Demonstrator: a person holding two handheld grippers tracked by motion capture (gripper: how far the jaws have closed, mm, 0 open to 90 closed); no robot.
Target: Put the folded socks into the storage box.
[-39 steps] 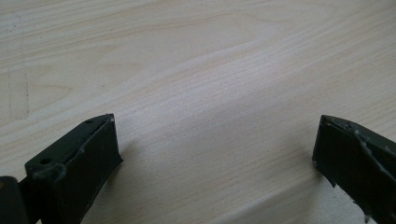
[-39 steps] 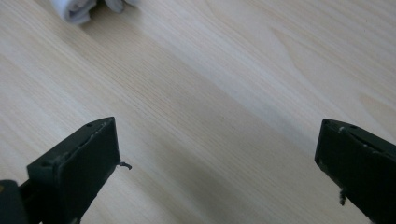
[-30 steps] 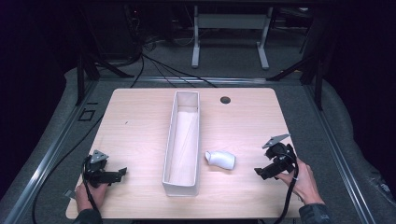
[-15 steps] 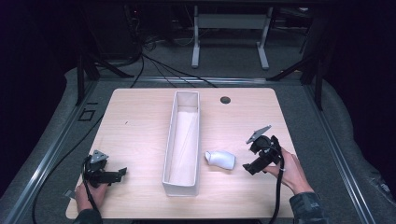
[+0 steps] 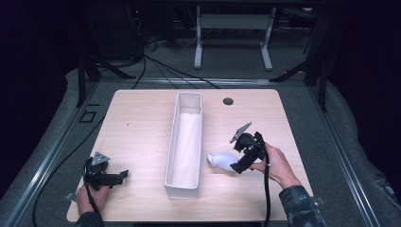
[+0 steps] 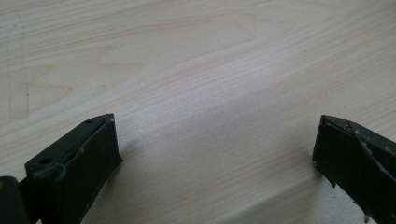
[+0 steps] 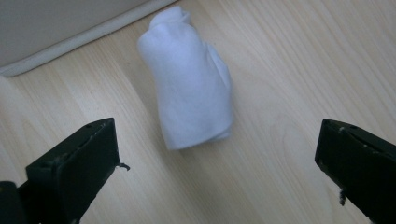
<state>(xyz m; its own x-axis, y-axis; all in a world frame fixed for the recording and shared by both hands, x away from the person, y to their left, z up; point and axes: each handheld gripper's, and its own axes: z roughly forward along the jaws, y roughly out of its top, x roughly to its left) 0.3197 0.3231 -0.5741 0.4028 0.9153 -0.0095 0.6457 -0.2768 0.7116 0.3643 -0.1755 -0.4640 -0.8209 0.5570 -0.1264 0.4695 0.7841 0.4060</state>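
High view: right gripper low over table, held in right hand, jaws pointing at roll. White cloth roll lying flat, just ahead of the jaw tips, close but contact not clear from here. Bin just past the roll, long white box running away down mid-table. Left gripper well apart on the far side of the bin, in left hand, low at near-left corner.

Right gripper view: right gripper jaws spread wide, nothing between them yet. Roll ahead and centred between the jaws, apart from both, rolled end toward the camera, narrower end toward the bin. Bin wall beyond the roll, up-left, base edge just beside the roll's far end.

Left gripper view: left gripper jaws wide apart too, holding nothing. Bare table ahead and between them.

Small dark hole in tabletop far ahead of right gripper, past the bin's far end.
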